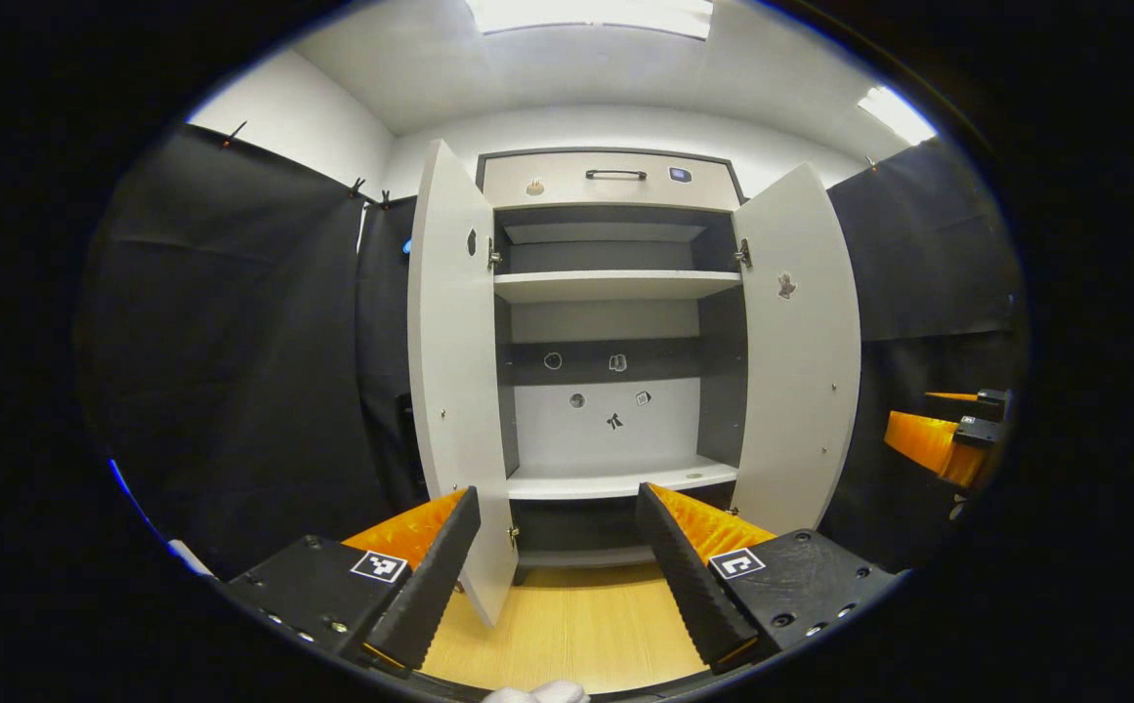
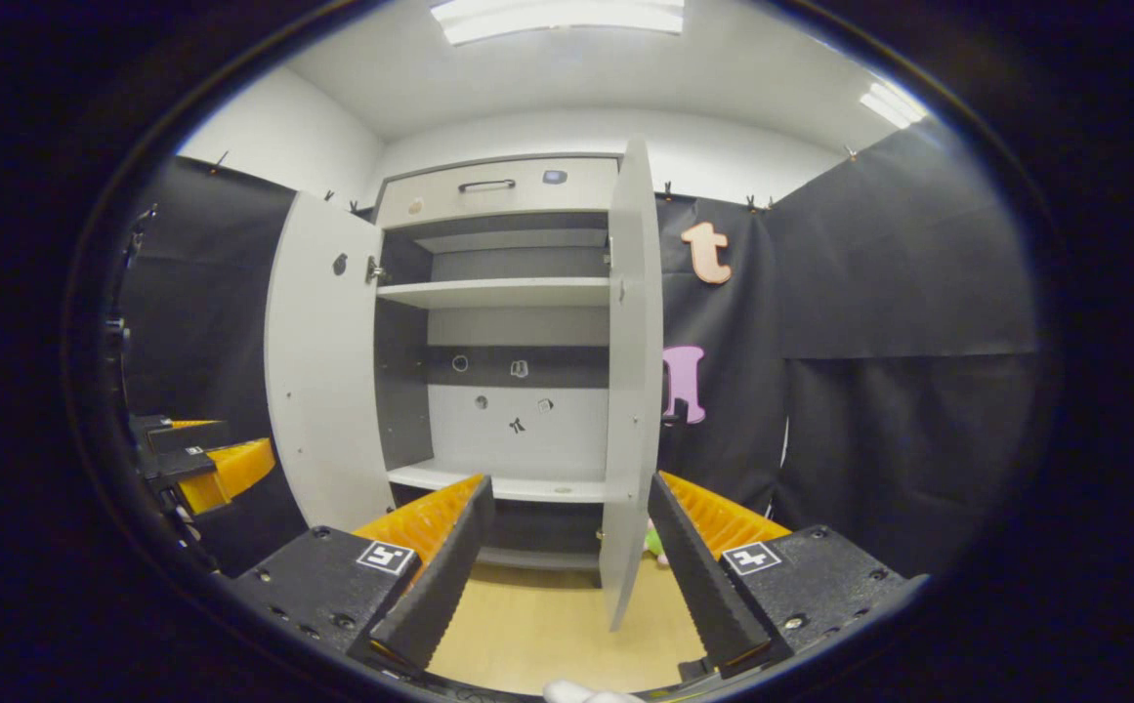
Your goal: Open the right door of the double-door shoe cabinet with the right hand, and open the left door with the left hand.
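White shoe cabinet [image 1: 615, 322]: left door [image 1: 454, 361], right door [image 2: 633, 371] swung wide | left tongs [image 1: 559, 557], right tongs [image 2: 571, 557] released, each fronting its door's upright edge.

Square-tagged, screw-studded gripper [image 1: 557, 561] bodies

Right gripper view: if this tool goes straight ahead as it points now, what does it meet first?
Probably the edge of the open right door, which stands between the right tool's open fingers; depth is unclear.

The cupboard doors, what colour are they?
The tall flat cupboard doors are plain pale grey-white, best seen in the left gripper view.
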The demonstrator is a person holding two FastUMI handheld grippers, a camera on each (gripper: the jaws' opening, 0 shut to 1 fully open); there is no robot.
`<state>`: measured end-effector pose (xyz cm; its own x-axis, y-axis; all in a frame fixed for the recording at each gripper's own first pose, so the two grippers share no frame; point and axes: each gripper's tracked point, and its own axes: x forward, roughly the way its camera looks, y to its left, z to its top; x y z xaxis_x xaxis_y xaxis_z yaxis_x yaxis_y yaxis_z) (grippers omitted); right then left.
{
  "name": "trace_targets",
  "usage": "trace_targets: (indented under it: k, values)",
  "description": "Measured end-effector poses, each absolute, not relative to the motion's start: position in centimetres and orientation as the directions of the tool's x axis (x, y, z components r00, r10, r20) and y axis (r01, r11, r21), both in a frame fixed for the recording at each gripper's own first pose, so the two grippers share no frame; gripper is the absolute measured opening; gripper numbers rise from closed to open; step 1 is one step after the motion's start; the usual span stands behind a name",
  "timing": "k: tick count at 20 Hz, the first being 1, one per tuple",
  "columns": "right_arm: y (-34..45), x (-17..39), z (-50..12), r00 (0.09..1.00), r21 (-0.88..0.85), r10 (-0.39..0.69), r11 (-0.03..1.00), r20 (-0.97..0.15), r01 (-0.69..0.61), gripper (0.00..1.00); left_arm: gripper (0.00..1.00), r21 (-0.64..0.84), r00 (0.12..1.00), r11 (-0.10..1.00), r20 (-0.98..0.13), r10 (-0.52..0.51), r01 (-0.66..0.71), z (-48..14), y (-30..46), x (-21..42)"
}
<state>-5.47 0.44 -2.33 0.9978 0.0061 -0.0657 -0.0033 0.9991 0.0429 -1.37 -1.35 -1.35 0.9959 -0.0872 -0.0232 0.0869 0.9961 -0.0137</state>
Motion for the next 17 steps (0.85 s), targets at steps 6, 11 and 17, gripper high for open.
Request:
trace_targets:
  k: [6,11,17]
  values:
    - [0.4,-5.1,-2.5,0.997,0.038,0.004,0.999,-0.073,-0.001,0.99,0.96,-0.008,0.996,0.996,-0.016,-0.085,0.085,-0.8,-1.4,-1.5]
    - [0.4,-4.8,-2.2,0.998,0.037,0.003,0.999,-0.065,0.0,0.99,0.96,-0.002,0.996,0.996,-0.019,-0.084,0.084,-0.9,-1.3,-1.7]
    - [0.9,-4.3,-2.3,0.998,0.037,0.011,0.999,-0.066,-0.009,0.99,0.96,-0.001,0.996,0.996,-0.016,-0.09,0.09,-0.8,-1.4,-1.5]
